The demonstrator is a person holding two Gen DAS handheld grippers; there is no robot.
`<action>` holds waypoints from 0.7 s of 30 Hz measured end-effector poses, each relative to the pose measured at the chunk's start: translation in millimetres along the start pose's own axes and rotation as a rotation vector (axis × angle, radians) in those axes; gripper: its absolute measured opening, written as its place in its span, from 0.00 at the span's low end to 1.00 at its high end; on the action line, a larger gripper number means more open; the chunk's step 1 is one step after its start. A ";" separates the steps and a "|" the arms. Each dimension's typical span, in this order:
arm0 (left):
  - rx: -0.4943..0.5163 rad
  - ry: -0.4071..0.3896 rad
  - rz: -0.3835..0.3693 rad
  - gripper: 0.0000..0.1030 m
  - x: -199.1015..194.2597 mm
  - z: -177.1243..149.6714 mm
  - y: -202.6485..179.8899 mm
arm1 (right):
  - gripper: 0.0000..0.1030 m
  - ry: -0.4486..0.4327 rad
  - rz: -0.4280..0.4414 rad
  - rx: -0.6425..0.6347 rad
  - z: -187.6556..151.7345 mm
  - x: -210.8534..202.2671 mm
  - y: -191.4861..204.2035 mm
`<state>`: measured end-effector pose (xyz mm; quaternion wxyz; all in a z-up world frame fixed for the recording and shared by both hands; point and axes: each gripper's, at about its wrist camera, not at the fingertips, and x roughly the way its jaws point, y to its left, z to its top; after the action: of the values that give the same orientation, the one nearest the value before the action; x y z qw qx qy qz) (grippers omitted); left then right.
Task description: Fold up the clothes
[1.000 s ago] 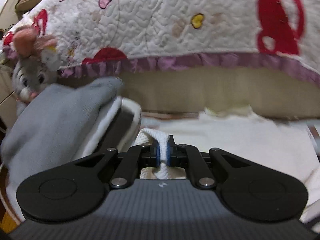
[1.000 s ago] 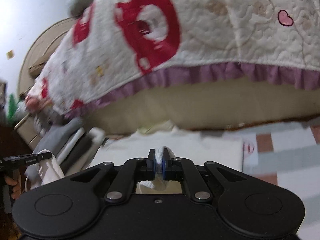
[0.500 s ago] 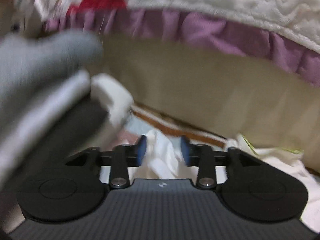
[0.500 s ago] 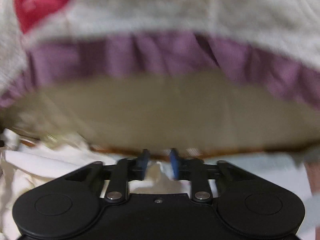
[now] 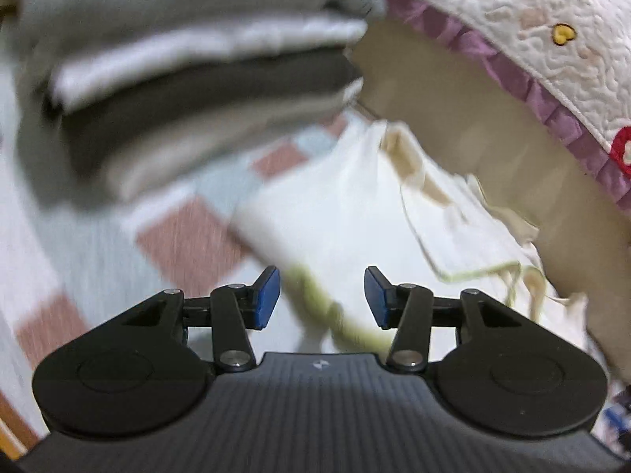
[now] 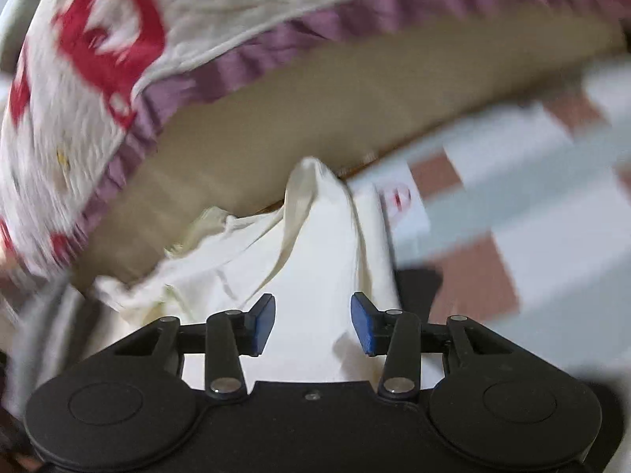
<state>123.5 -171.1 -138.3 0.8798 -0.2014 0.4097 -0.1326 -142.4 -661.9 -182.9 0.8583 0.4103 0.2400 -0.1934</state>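
A cream-white garment point(image 5: 355, 213) lies crumpled on a checked mat, against the foot of a bed. My left gripper point(image 5: 321, 297) hangs just above its near edge; the jaws are opening and the blue pads press on nothing. In the right wrist view the same white garment point(image 6: 315, 244) rises in a peaked fold in front of my right gripper point(image 6: 311, 323). That gripper's jaws are opening too, with cloth lying below the gap and the pads clear of it. Both views are blurred by motion.
A stack of folded grey, white and dark clothes point(image 5: 189, 55) sits at the upper left. A quilted bedspread point(image 5: 544, 39) with a purple frill overhangs a beige bed side point(image 6: 315, 118). The pink, white and pale-blue checked mat point(image 6: 512, 213) spreads to the right.
Both grippers were shut on white cloth a second ago; both have let go and opened. Both views have dropped and rolled, and the garment now lies on the mat.
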 end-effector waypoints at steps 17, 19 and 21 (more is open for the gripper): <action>-0.124 -0.006 -0.071 0.46 37.1 -6.8 25.0 | 0.47 0.082 0.005 0.218 -98.8 12.7 4.4; -0.133 -0.016 -0.082 0.46 38.1 -6.9 28.4 | 0.48 0.045 0.010 0.195 -102.1 17.8 9.9; -0.142 -0.022 -0.089 0.46 39.4 -5.9 30.6 | 0.46 0.004 0.016 0.198 -102.8 20.4 9.0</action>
<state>145.8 -161.2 -182.2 0.8611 -0.2827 0.3989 -0.1397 -147.1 -577.4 -245.3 0.8144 0.4956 0.2183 -0.2086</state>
